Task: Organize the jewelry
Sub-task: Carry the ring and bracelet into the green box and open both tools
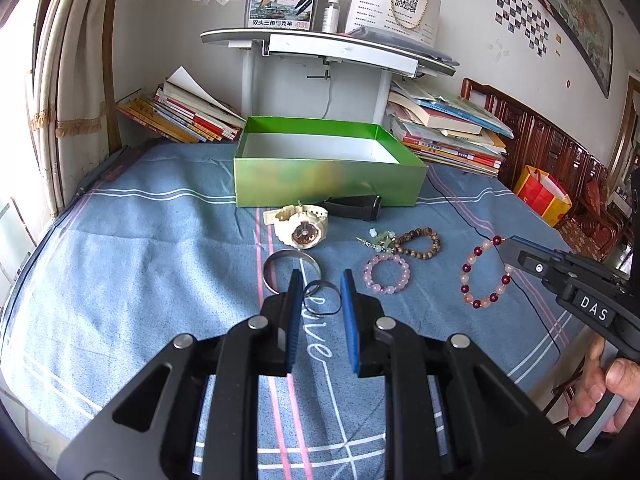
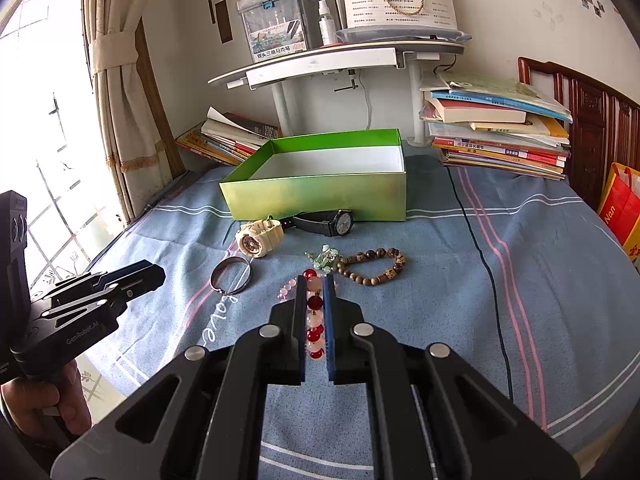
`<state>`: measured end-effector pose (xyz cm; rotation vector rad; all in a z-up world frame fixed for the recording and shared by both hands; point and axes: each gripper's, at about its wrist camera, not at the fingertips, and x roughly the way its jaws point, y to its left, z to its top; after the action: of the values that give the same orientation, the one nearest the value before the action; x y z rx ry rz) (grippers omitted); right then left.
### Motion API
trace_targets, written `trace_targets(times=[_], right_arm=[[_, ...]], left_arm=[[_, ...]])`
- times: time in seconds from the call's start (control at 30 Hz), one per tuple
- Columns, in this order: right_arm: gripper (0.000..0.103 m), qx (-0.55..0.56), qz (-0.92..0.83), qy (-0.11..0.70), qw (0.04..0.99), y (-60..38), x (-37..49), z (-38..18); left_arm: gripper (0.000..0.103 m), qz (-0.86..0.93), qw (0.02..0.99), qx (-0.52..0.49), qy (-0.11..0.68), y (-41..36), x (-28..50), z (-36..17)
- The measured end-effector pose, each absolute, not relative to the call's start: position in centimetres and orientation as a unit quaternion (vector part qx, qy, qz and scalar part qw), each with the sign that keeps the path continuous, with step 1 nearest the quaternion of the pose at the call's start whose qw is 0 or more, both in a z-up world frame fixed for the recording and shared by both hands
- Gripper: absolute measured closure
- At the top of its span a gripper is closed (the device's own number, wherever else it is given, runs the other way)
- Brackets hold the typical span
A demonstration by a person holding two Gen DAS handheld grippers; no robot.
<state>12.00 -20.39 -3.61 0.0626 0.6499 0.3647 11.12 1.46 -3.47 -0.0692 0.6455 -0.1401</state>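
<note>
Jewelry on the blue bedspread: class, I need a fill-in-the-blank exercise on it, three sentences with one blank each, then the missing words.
1. The right claw is shut on a bead bracelet whose beads are pale pink and dark ___.
2. The green box stands open and holds ___.
3. Beside the cream watch, against the box's front wall, lies a second watch, coloured ___.

Missing words: red; nothing; black.

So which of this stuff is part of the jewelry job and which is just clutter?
Job: green box, cream watch, black watch, bangle, ring, pink bracelet, wooden bracelet, red bracelet.
Clutter: books, shelf, cable.
</note>
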Motion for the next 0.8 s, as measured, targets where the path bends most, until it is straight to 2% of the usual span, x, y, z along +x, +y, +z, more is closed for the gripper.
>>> trace_targets(times=[0.5, 0.8], right_arm=[[0.095, 0.032, 0.179, 0.322, 0.929, -20.4, 12.8, -3.9], [0.095, 0.035, 0.186, 0.301, 0.934, -20.4, 16.9, -2.1]], left_arm=[[0.084, -0.071, 0.941, -0.038, 0.328, 1.5, 12.2, -4.2], [0.084, -0.076, 0.943, -0.038, 0.322, 1.6, 17.2, -2.0]])
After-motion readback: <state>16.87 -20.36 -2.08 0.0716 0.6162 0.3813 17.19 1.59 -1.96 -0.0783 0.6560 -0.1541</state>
